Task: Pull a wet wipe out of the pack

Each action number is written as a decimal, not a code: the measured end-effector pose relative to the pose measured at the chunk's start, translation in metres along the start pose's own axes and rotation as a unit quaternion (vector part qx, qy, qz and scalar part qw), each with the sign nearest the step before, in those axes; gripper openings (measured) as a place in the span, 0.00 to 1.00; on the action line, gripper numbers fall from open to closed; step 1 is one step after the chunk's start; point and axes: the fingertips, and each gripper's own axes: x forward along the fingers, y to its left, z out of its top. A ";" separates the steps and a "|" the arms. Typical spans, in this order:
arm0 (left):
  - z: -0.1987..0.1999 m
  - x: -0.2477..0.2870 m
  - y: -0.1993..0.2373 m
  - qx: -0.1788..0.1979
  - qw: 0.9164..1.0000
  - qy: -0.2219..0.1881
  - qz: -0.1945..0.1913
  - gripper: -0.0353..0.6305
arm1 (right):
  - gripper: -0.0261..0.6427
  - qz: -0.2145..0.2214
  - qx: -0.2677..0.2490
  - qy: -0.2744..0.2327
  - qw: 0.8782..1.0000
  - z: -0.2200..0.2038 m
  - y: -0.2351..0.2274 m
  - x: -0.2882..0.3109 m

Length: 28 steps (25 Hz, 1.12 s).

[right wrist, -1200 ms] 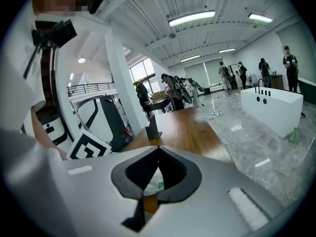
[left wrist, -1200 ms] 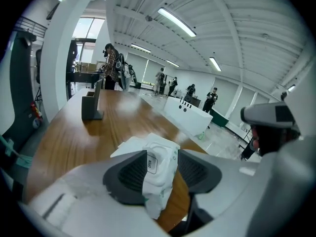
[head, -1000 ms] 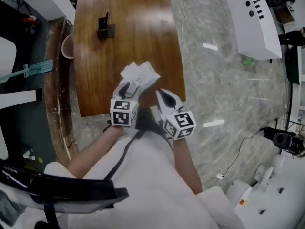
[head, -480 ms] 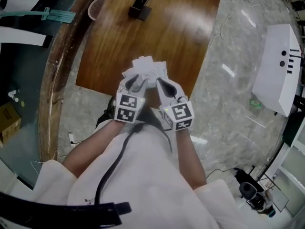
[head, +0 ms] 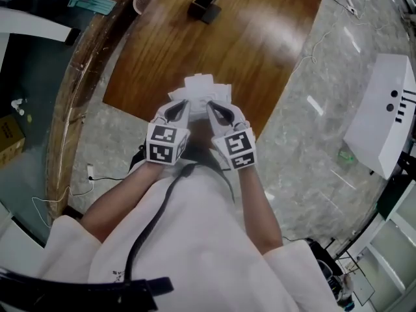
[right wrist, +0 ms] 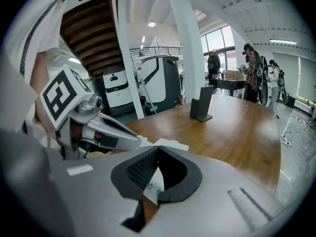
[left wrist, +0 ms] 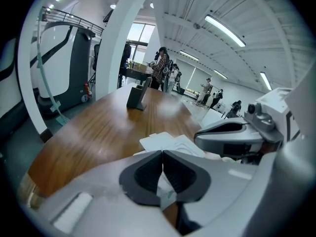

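Left gripper (left wrist: 162, 153): clamping the pack (head: 200, 88) at its edge.
Right gripper (right wrist: 158, 150): pinching the pack too.
Progress: apparently no wipe coming out yet.

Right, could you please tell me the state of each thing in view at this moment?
left tool: shut on the wipe pack.
right tool: shut on the wipe pack as well.
wipe pack: clamped by both tools at the near edge of the table; whether it is open cannot be told.
black stand: upright, untouched.
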 end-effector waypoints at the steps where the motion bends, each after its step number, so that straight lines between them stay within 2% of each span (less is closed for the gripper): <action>1: -0.003 0.000 0.003 -0.002 1.000 0.002 0.001 0.06 | 0.05 0.003 -0.005 0.005 1.000 -0.002 0.001 0.003; 10: -0.024 0.005 0.013 -0.032 0.999 0.033 -0.012 0.08 | 0.06 0.044 -0.030 0.042 0.998 -0.013 0.018 0.021; 12: -0.027 0.006 0.013 -0.032 0.999 0.038 -0.017 0.08 | 0.09 0.050 -0.043 0.057 0.996 -0.019 0.022 0.022; 13: -0.027 0.007 0.014 -0.032 0.999 0.040 -0.019 0.08 | 0.12 0.051 -0.047 0.064 0.996 -0.022 0.023 0.021; 21: -0.033 0.009 0.014 -0.030 0.998 0.051 -0.034 0.09 | 0.14 0.028 -0.044 0.085 0.995 -0.033 0.003 0.008; 28: -0.034 0.010 0.013 -0.028 0.997 0.057 -0.050 0.09 | 0.14 0.054 -0.078 0.098 0.991 -0.022 0.022 0.026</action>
